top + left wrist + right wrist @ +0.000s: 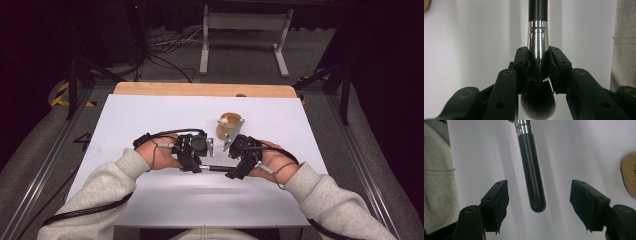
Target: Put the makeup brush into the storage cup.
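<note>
A makeup brush (pixel 537 45) with a black handle, a shiny silver ferrule and dark bristles lies between my two grippers over the white table. My left gripper (pixel 537 63) is shut on the brush's silver ferrule, with the bristles hanging below the jaws. In the right gripper view the black handle (pixel 531 175) points toward me, and my right gripper (pixel 539 202) is open, its jaws standing wide on either side of the handle's rounded end without touching it. In the high view the brush (pixel 216 168) runs between the left gripper (pixel 192 152) and the right gripper (pixel 240 160).
A small round wooden dish (pixel 227 125) sits just beyond the grippers on the white table sheet (pixel 150 115); its edge shows as a tan curve (pixel 629 175) in the right gripper view. Grey sleeves (pixel 320 195) come in from the bottom. The wooden table edge (pixel 200 89) lies at the back.
</note>
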Demonstrator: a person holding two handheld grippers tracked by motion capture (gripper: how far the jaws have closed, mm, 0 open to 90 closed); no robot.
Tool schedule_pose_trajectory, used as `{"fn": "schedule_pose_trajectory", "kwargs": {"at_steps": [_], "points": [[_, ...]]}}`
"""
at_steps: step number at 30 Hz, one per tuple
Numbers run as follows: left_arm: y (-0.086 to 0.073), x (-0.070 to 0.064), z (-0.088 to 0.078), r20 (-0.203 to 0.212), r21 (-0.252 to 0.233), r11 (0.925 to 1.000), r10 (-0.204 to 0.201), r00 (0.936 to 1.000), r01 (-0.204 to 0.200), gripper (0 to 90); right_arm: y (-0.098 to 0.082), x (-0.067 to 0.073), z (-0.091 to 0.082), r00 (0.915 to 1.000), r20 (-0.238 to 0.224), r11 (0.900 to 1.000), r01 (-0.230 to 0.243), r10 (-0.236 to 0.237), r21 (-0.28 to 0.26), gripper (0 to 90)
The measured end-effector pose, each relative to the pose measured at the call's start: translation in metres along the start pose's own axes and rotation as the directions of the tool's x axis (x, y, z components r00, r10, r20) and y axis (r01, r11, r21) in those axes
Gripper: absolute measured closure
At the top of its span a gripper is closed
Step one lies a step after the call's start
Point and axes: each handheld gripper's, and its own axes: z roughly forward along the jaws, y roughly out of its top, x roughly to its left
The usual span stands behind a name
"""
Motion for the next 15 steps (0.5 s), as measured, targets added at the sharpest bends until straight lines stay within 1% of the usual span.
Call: {"fn": "schedule_pose_trajectory", "kwargs": {"at_steps": [4,5,11,12,13,15], "points": [[0.0005,-0.0002,0.0006,-0.002,0.002,1.0,0.001,1.0,-0.001,70.9,0.0,0.0004,0.0026,0.9999,-0.008,1.0,0.006,-0.006,0.009,34.8],[0.0007,-0.0004,0.0005,-0.002,0.002,1.0,0.002,1.0,-0.002,70.9,-0.0001,0.0007,0.0035,1.0,-0.009,1.0,0.002,-0.002,0.011,35.5],[0.0012,-0.0003,0.0007,0.003,0.001,1.0,0.004,1.0,-0.004,70.9,-0.0002,0.0016,0.0064,0.9998,-0.017,0.999,-0.005,0.005,0.033,41.5],[0.0015,-0.0005,0.0004,-0.002,0.005,1.0,0.007,1.0,-0.007,70.9,-0.0003,0.0015,0.0065,0.9997,-0.023,0.999,-0.001,0.002,0.035,42.4],[0.0012,-0.0006,0.001,0.003,-0.003,1.0,0.005,1.0,-0.005,70.9,-0.0002,0.0017,0.0072,0.9998,-0.022,0.999,-0.003,0.004,0.037,43.6],[0.0016,-0.0006,0.0007,0.001,-0.001,1.0,0.009,1.0,-0.009,70.9,-0.0002,0.0022,0.0079,0.9998,-0.019,0.999,-0.008,0.008,0.043,45.1]]}}
